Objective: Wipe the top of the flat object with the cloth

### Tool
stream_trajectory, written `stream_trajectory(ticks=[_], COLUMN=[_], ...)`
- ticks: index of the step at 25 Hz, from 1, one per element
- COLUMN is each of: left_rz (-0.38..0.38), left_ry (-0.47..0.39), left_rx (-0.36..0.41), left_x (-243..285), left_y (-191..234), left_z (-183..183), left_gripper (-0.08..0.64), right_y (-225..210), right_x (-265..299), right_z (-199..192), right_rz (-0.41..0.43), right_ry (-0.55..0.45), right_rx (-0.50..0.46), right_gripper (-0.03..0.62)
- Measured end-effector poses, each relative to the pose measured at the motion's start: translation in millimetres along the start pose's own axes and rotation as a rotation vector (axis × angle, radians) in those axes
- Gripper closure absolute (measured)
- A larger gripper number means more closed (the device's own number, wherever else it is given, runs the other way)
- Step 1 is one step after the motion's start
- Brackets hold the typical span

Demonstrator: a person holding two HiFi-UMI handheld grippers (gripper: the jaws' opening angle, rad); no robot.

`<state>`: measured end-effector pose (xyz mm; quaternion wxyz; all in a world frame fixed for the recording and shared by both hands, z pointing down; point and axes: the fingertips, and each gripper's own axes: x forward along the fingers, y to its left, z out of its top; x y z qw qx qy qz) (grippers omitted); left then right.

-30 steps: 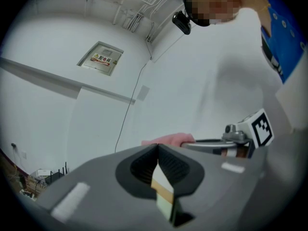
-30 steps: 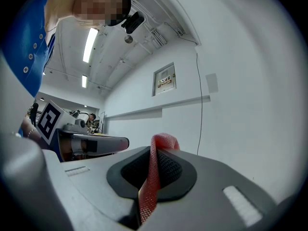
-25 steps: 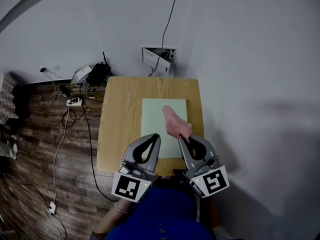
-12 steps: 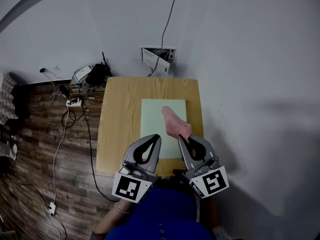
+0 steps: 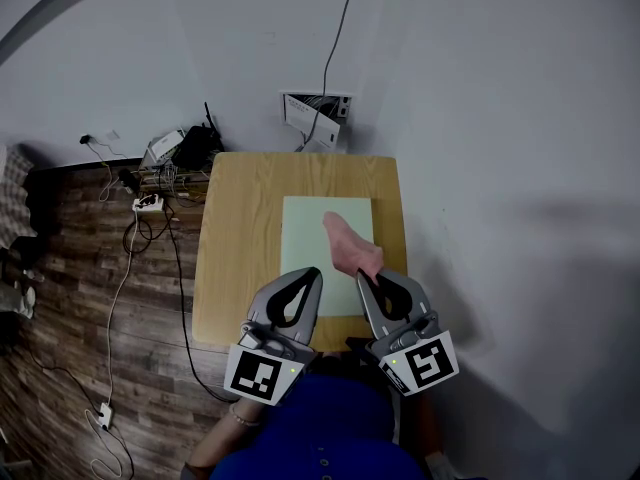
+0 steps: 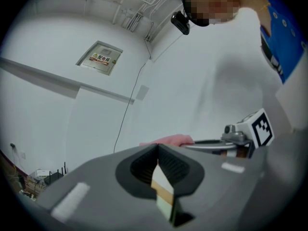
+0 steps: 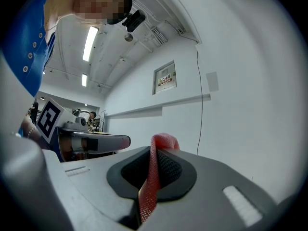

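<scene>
A pale green flat sheet (image 5: 310, 233) lies on a small wooden table (image 5: 240, 238). A pink cloth (image 5: 350, 243) rests on the sheet's right half, its near end running into my right gripper (image 5: 366, 278), which is shut on it. In the right gripper view the pink cloth (image 7: 150, 177) is pinched between the closed jaws of that gripper (image 7: 154, 150). My left gripper (image 5: 311, 273) hovers over the sheet's near left part, shut with nothing in it. The left gripper view shows its own gripper (image 6: 158, 148) closed, with the cloth (image 6: 168, 139) beyond it.
A white wall runs close along the table's right and far sides, with a wall box (image 5: 318, 118) and a hanging cable. On the wood floor at left lie a power strip (image 5: 148, 204), cables and a black device (image 5: 195, 148). The person's blue shirt (image 5: 320, 428) is at the near edge.
</scene>
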<state>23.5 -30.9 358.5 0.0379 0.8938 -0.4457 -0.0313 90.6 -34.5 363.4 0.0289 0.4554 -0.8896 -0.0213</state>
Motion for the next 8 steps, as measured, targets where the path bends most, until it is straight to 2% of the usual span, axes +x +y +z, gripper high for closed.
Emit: stream_trajectory(ticks=[8], left_rz=[-0.003], left_ry=[0.003], left_rx=[0.002], left_x=[0.7], left_y=[-0.7], left_z=[0.2], left_gripper=[0.557], right_y=[0.5], right_x=[0.5], right_z=[0.4], right_rz=[0.005], right_ry=[0.003], right_rx=[-0.002], right_gripper=[0.580])
